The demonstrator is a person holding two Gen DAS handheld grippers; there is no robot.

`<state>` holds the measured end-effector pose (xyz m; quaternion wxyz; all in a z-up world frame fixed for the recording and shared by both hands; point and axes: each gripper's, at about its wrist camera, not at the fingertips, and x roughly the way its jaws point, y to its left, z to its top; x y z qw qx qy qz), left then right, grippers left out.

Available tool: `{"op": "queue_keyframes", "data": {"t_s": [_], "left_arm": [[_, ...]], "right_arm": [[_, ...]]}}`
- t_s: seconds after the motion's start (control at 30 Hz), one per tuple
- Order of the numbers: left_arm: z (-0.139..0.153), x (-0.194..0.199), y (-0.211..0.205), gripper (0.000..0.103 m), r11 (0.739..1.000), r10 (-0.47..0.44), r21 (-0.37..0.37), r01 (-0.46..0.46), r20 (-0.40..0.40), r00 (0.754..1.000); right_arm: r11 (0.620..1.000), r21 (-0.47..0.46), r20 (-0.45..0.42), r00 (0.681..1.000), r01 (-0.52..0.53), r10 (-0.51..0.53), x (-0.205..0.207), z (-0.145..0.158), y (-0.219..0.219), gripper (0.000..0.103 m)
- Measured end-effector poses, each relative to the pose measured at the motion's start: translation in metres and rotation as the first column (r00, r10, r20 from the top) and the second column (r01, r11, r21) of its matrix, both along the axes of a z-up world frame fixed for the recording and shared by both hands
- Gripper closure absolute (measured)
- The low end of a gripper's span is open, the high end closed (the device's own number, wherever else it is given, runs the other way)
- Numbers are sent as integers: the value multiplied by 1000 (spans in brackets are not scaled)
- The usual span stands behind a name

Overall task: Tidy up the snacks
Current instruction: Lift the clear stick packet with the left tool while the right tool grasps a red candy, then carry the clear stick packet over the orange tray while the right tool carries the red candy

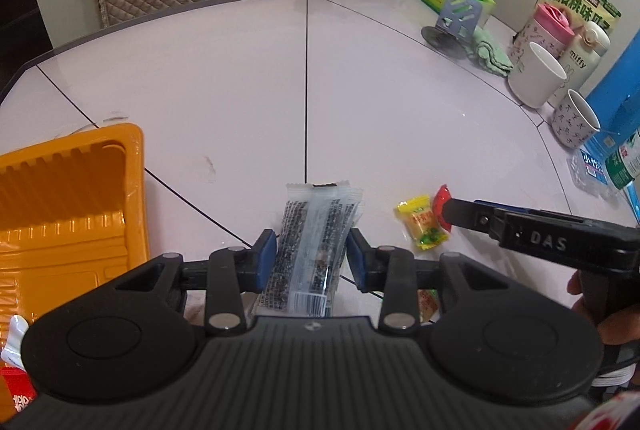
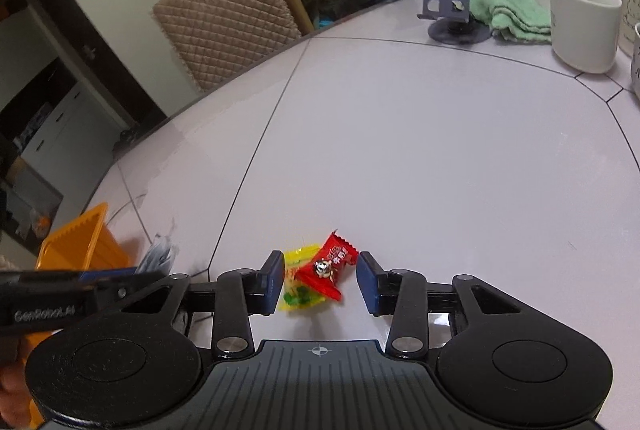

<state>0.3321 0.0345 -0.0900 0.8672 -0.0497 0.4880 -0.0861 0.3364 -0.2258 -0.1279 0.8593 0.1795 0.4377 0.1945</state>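
Wide bare stretch of the white table (image 2: 400,157) lies ahead of both grippers, out to the dark curved far edge; seam lines cross it. Clutter keeps to the far right rim: two white cups (image 1: 534,75), a pink-lidded jar (image 1: 540,29), a grey stand (image 1: 456,15), a green cloth (image 2: 516,15).

Left gripper (image 1: 312,254): blue pads pinching a clump of clear packets (image 1: 316,230) filled with dark speckled bars, at least two, exact count unclear. The packets stick out forward between the fingers, tips with crimped white seals. Orange tray (image 1: 68,197) sits just to this gripper's left, ribbed walls, near compartment bare.

Right gripper (image 2: 320,280): jaws spread but partly closed in, straddling two small candies on the table just ahead. Left pad touches or nearly touches the yellow candy (image 2: 298,290); right pad stands apart from the red candy (image 2: 330,266). Red one lies tilted over the yellow one, shiny wrapper with a small cartoon figure. Yellow one shows green print at its near end.

From the left wrist view, one more yellowish wrapper (image 1: 428,304) shows beneath the left gripper's right finger.
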Motion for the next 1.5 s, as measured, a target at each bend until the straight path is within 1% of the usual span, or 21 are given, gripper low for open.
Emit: {"op": "queue_keyframes", "data": {"t_s": [0.07, 0.17, 0.27, 0.3, 0.43, 0.5, 0.73, 1.03, 1.3, 1.5], "left_arm": [[0, 0, 2, 68, 1000, 5, -2, -5, 2, 1000], [0, 0, 4, 68, 1000, 8, -3, -8, 1, 1000], [-1, 0, 4, 68, 1000, 9, -3, -9, 0, 1000], [-1, -1, 4, 68, 1000, 10, -4, -10, -1, 1000], [-1, -3, 5, 68, 1000, 10, -4, -10, -3, 1000], [-1, -4, 6, 68, 1000, 9, -3, -9, -3, 1000], [5, -11, 2, 68, 1000, 6, -6, -6, 6, 1000], [20, -32, -5, 68, 1000, 2, -25, -2, 28, 1000], [35, -58, -12, 68, 999, 5, -44, -3, 52, 999], [46, -85, -17, 68, 998, 12, -64, -8, 65, 998]], "right_arm": [[1000, 2, -12, 1000, 15, -15, 4, -1, 2, 62], [999, -18, -36, 999, 38, -39, 10, -5, 5, 65], [999, -22, -53, 998, 43, -44, 12, -9, 8, 73], [999, -31, -60, 997, 42, -44, 13, -10, 9, 78], [998, -37, -53, 998, 42, -44, 12, -11, 8, 81], [998, -48, -43, 998, 34, -36, 11, -9, 8, 86], [998, -57, -8, 1000, 23, -23, 2, 1, 5, 86], [998, -57, 45, 999, -2, 5, -21, 26, 0, 86], [998, -51, 74, 997, -34, 37, -52, 45, -5, 86], [996, -51, 85, 994, -68, 72, -81, 55, -8, 86]]}}
